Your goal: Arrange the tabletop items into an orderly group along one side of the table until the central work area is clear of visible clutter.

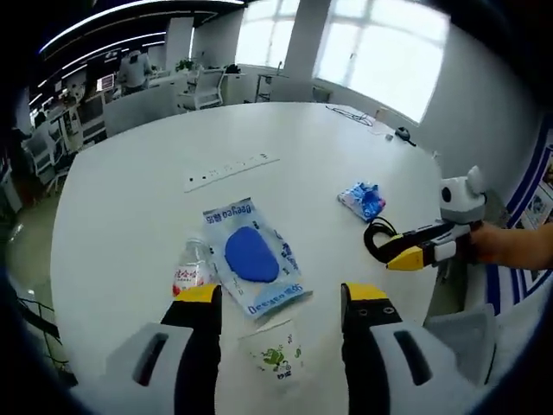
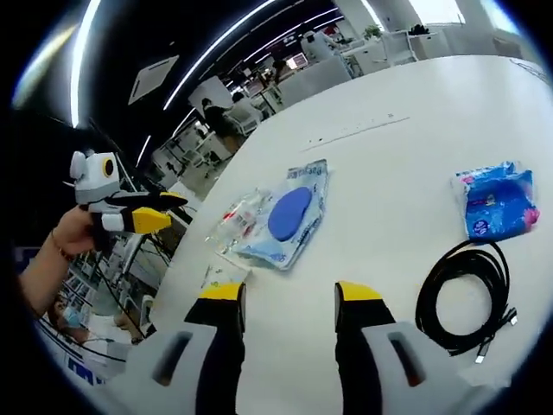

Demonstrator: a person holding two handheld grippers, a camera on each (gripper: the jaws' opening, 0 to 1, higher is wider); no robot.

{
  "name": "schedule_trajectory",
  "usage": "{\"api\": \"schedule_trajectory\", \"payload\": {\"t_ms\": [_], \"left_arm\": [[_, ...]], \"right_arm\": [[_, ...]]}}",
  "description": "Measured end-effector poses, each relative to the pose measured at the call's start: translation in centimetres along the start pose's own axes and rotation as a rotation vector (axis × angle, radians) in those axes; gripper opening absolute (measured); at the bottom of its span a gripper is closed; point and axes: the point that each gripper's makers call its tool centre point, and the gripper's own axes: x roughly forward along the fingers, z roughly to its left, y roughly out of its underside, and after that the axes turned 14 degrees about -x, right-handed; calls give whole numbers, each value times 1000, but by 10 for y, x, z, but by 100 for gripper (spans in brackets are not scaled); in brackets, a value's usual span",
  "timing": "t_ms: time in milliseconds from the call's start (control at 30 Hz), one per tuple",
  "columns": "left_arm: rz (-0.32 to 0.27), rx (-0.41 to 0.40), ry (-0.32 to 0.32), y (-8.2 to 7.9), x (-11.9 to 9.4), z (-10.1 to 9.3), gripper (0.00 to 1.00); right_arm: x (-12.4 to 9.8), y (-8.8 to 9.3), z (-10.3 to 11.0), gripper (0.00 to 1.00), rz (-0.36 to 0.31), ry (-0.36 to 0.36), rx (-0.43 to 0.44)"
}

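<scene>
The left gripper point(image 1: 278, 298) is hovering above the white table point(image 1: 130, 199) with its jaws standing wide apart and gripping nothing; in its view a clear packet with a blue pad point(image 1: 252, 257) is lying just beyond the jaws at twelve o'clock, a small water bottle point(image 1: 192, 270) is touching the packet's edge at about ten o'clock, and a small clear cup with green print point(image 1: 275, 353) is sitting between the jaws. A blue wrapped packet point(image 1: 363, 200) is resting apart at about two o'clock. The right gripper point(image 2: 285, 303) is likewise standing open and empty; in its view a coiled black cable point(image 2: 465, 290) is lying at about three o'clock, the blue wrapped packet just beyond it. Items are lying scattered, so gathering appears barely begun. By judgement, the step in hand is choosing a first item; the next move calls for lowering the jaws squarely over one item, probably the cup or cable, and closing gently before carrying it edgeward.
</scene>
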Motion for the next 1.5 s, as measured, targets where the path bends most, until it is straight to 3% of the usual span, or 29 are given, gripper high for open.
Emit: {"api": "schedule_trajectory", "payload": {"t_ms": [367, 900, 1500], "left_arm": [[26, 39, -21, -11, -7, 37, 55], [37, 67, -25, -31, 1, 71, 55], [65, 106, -4, -61, 47, 101, 56]], "right_arm": [[21, 7, 22, 41, -20, 11, 104], [50, 10, 31, 41, -50, 12, 278], [75, 23, 34, 39, -55, 9, 516]]}}
